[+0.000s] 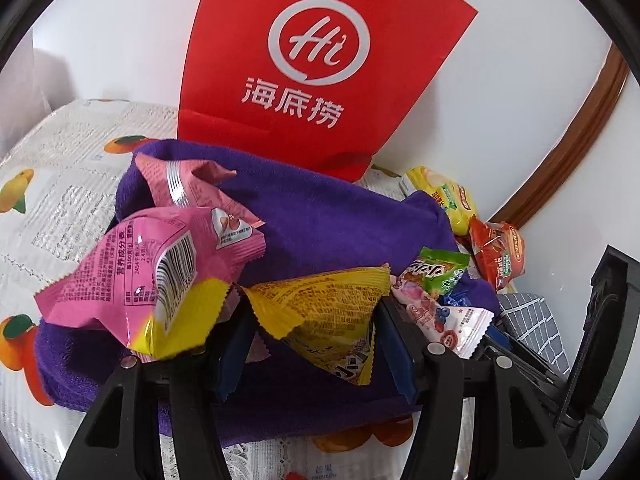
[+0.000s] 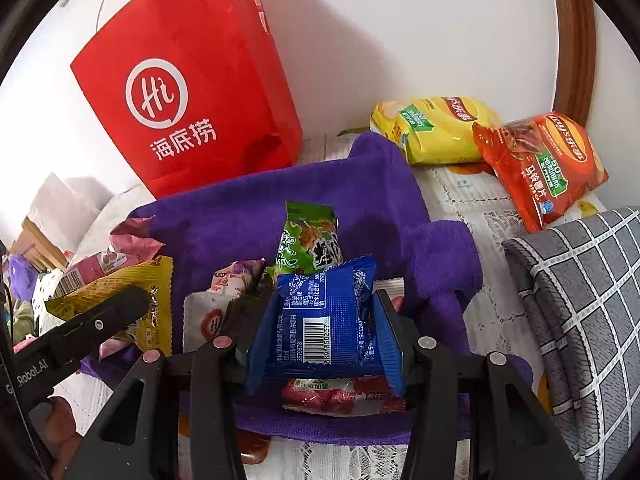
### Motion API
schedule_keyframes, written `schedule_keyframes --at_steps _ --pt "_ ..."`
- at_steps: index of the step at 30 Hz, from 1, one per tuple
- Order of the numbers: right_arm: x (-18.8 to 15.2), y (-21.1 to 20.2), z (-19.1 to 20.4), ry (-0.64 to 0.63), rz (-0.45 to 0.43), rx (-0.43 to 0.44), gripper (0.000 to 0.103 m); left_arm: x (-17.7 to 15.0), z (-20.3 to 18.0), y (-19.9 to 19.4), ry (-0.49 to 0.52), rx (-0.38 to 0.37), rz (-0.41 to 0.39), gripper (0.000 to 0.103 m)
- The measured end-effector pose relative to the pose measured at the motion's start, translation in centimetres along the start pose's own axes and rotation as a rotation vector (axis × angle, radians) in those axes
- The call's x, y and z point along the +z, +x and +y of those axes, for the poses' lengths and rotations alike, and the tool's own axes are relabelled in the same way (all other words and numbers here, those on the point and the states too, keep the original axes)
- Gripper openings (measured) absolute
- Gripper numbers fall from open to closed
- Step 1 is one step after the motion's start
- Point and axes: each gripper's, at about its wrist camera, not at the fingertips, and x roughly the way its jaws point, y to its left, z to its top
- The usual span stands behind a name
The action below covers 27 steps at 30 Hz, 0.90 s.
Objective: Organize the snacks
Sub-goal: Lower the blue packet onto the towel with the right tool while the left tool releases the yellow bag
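Small snack packs lie on a purple towel (image 1: 340, 216) in front of a red paper bag (image 1: 316, 64). My left gripper (image 1: 316, 320) is shut on a yellow snack pack (image 1: 324, 312), next to a pink pack (image 1: 148, 276). My right gripper (image 2: 324, 320) is shut on a blue snack pack (image 2: 324, 320), held over the towel (image 2: 320, 192). A green pack (image 2: 308, 240) lies just beyond it, a white pack (image 2: 220, 300) to its left, a red pack (image 2: 340, 396) beneath it. The left gripper (image 2: 100, 320) with the yellow pack (image 2: 132, 288) shows at the left.
A yellow chip bag (image 2: 436, 128) and an orange chip bag (image 2: 540, 164) lie at the back right by the white wall. A grey checked cushion (image 2: 580, 320) is at the right. The red bag (image 2: 188, 92) stands behind the towel. A fruit-print tablecloth (image 1: 60, 200) covers the table.
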Motion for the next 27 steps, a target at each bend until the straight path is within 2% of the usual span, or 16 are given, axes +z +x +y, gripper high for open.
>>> schedule_keyframes --at_steps 12,18,22,25,27 --pt "-0.2 0.3 0.9 -0.040 0.004 -0.001 0.049 -0.4 0.9 1.0 -0.033 -0.038 0.049 0.058" --pt "-0.2 0.1 0.9 -0.044 0.004 0.006 0.049 -0.6 0.6 1.6 -0.011 -0.028 0.070 0.058" --pt "0.2 -0.9 0.1 -0.011 -0.039 0.016 0.055 -0.5 0.3 1.6 0.010 -0.044 0.087 0.059" --pt "0.4 -1.7 -0.4 0.012 -0.072 0.040 0.057 -0.4 0.1 1.1 0.011 -0.076 0.077 0.073" --pt "0.6 -2.1 -0.6 0.029 -0.087 0.047 0.057 -0.4 -0.1 0.5 0.017 -0.095 0.052 0.075"
